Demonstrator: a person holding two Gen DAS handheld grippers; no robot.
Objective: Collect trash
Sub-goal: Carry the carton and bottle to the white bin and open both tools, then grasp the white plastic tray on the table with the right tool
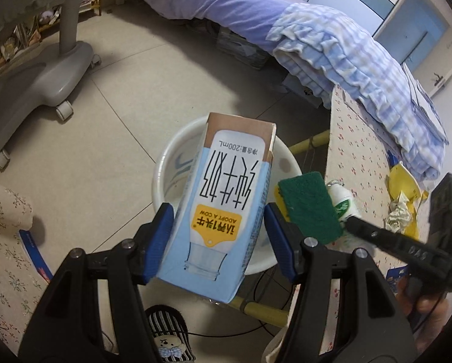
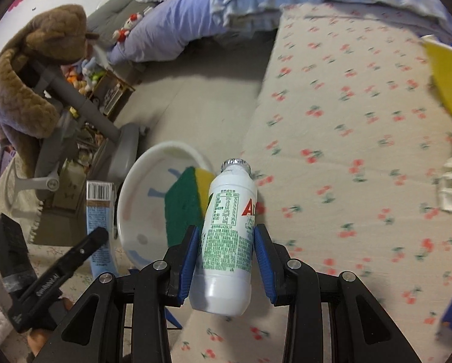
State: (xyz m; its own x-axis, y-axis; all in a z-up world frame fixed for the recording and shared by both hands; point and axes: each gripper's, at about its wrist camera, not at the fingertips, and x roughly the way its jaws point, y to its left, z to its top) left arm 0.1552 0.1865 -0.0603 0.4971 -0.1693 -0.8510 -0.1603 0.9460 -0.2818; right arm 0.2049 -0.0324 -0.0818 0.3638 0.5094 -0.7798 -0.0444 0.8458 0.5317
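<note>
The left gripper [image 1: 216,230] pinches a milk carton [image 1: 222,193] above a white basin [image 1: 165,163]; the right gripper [image 2: 227,251] clamps a small white bottle [image 2: 230,227] beside it.

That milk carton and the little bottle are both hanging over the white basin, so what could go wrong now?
1. The milk carton in the left gripper sits tilted near the basin rim; released here it might fall on the floor.
2. The sponge stands on the basin's edge beside the bottle in the right gripper, which could knock it.
3. The two grippers are close and could bump.
</note>
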